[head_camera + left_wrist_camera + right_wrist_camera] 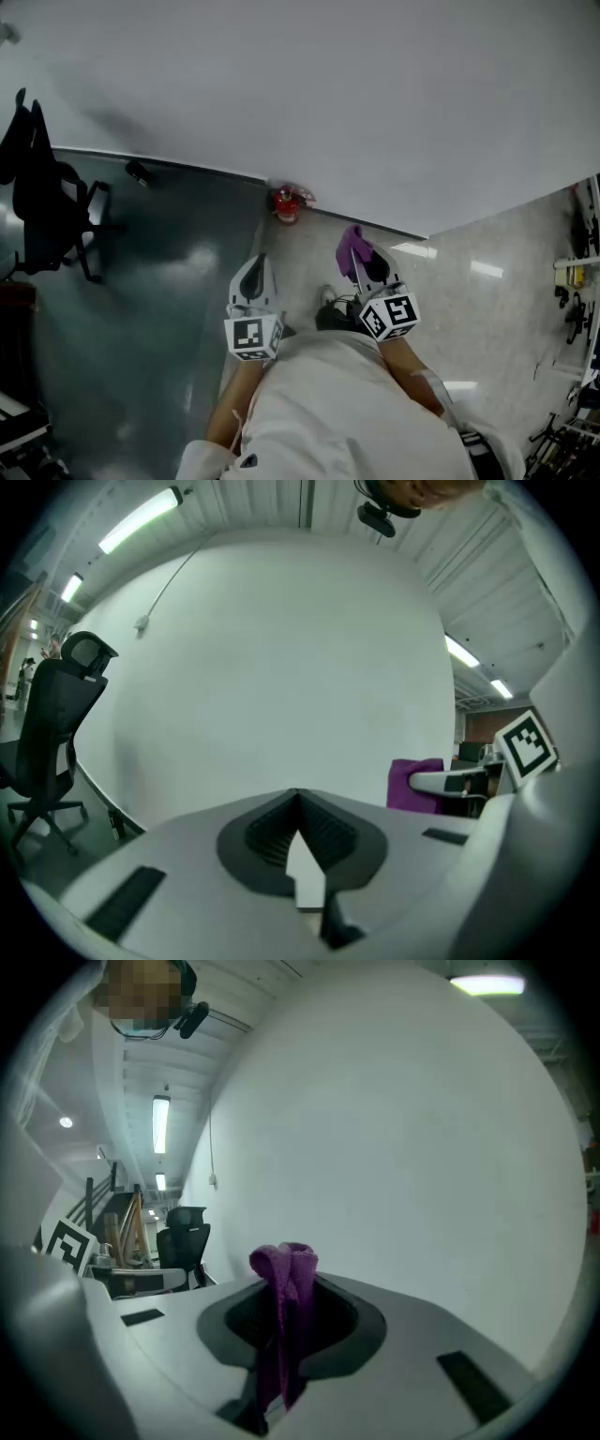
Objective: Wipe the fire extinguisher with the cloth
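Note:
A small red fire extinguisher [288, 203] stands on the floor at the foot of the white wall, ahead of both grippers and apart from them. My right gripper [362, 260] is shut on a purple cloth [353, 244], which sticks up out of the jaws [287, 1309]. The left gripper [258, 262] is shut with nothing in it, its two pads meeting at a point [300, 797]. In the left gripper view the cloth [414, 783] shows at the right. Neither gripper view shows the extinguisher.
A black office chair [45, 203] stands at the left on the dark green floor [141, 309]. Light tiled floor [487, 291] lies to the right, with racks and equipment [574, 281] at the far right edge. The white wall [328, 84] fills the space ahead.

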A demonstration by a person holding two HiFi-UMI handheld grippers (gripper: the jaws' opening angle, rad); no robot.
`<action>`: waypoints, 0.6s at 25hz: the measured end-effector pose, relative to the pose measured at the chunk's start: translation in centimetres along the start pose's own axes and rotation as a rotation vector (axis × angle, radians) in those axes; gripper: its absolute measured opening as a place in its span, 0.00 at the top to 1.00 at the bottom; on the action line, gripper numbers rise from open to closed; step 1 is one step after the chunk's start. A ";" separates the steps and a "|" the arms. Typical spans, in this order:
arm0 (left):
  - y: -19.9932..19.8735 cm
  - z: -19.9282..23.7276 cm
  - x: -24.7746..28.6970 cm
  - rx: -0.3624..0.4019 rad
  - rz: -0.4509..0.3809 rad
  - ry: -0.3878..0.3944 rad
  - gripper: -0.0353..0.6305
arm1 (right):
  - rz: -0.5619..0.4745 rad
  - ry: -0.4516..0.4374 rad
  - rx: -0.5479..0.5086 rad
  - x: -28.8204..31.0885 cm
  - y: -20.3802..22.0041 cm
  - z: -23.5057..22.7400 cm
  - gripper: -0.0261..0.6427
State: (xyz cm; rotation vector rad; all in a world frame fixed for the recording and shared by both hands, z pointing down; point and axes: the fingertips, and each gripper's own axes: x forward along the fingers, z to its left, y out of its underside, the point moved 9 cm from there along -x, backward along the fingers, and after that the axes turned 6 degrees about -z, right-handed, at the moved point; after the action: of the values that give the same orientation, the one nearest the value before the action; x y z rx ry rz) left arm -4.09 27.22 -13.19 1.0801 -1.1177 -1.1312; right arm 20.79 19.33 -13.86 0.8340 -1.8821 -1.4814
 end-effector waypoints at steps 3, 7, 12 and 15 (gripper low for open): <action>0.0 -0.1 0.0 0.007 -0.003 0.001 0.94 | -0.001 0.002 -0.008 -0.1 0.0 0.0 0.86; 0.3 -0.4 0.3 0.001 0.000 0.003 0.94 | 0.000 0.003 -0.008 -0.2 0.2 -0.5 0.86; 0.6 -0.9 0.7 -0.004 0.008 0.002 0.94 | -0.006 0.010 0.010 -0.3 0.2 -1.3 0.86; 0.9 -0.7 0.9 -0.005 0.014 -0.002 0.94 | -0.022 0.003 0.004 -0.2 0.1 -1.5 0.86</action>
State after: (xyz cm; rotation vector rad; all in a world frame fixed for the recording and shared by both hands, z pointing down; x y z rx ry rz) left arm -3.27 26.44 -12.33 1.0663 -1.1223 -1.1238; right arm 22.08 18.62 -13.49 0.8602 -1.8803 -1.4893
